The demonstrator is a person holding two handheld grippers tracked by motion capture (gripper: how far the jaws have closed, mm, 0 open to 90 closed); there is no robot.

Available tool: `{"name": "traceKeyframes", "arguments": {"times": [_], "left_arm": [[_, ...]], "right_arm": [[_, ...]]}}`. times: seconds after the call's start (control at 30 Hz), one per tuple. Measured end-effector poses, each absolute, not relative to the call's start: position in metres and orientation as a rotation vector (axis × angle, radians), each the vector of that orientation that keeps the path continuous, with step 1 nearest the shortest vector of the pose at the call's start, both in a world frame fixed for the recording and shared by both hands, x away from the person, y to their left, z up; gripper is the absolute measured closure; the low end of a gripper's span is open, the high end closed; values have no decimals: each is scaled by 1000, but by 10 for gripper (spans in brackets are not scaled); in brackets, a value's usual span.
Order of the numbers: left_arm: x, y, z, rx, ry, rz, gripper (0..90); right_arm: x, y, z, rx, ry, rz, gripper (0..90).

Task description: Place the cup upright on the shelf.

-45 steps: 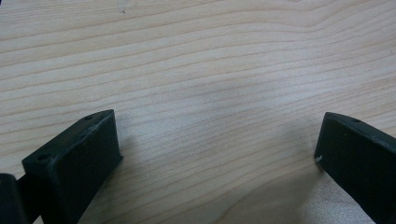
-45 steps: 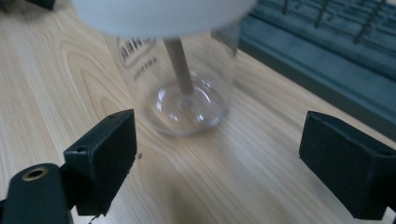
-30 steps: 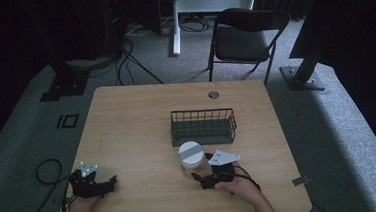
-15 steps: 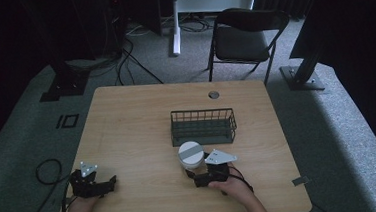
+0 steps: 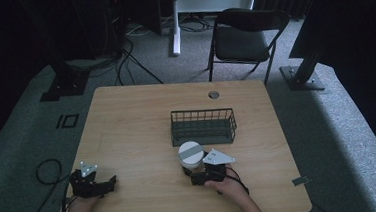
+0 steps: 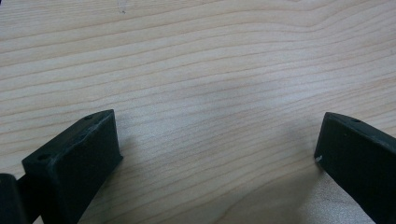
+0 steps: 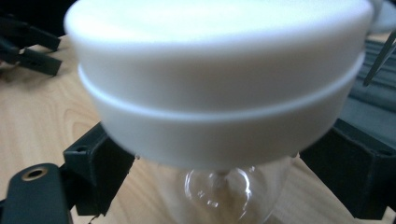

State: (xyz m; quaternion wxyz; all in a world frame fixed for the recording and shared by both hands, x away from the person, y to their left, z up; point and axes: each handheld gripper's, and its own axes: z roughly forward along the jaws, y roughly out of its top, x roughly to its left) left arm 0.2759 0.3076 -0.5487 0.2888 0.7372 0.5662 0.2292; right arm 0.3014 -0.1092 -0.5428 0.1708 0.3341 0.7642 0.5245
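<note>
A clear glass jar (image 5: 191,153) with a wide white lid (image 7: 219,70) stands on the wooden table (image 5: 137,119), just in front of a dark wire basket (image 5: 203,116). My right gripper (image 5: 192,172) reaches it from the near side and is open. In the right gripper view (image 7: 219,186) one black jaw stands on each side of the glass body under the lid. Whether they touch the glass is hidden by the lid. My left gripper (image 5: 110,184) rests open at the table's near left corner. Bare wood lies between its jaws in the left gripper view (image 6: 217,154).
The wire basket holds nothing visible and sits mid-table, right of centre. A round cable hole (image 5: 214,94) is near the far edge. A folding chair (image 5: 244,37) stands beyond the table. Cables trail on the floor at the left.
My right gripper has slid a little left and forward, bringing its jaws around the jar's base. The jar and the left gripper have stayed put.
</note>
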Motion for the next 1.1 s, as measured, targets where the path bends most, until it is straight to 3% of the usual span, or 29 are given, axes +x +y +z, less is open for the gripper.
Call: {"name": "traceKeyframes", "arguments": {"times": [0.4, 0.57, 1.1], "left_arm": [[276, 308, -549, 1967, 1512, 612, 2], [276, 308, -549, 1967, 1512, 612, 1], [276, 308, -549, 1967, 1512, 612, 2]], "right_arm": [[302, -101, -539, 951, 2130, 1525, 110], [301, -100, -537, 922, 2119, 1466, 181], [299, -99, -527, 891, 2156, 1480, 183]]}}
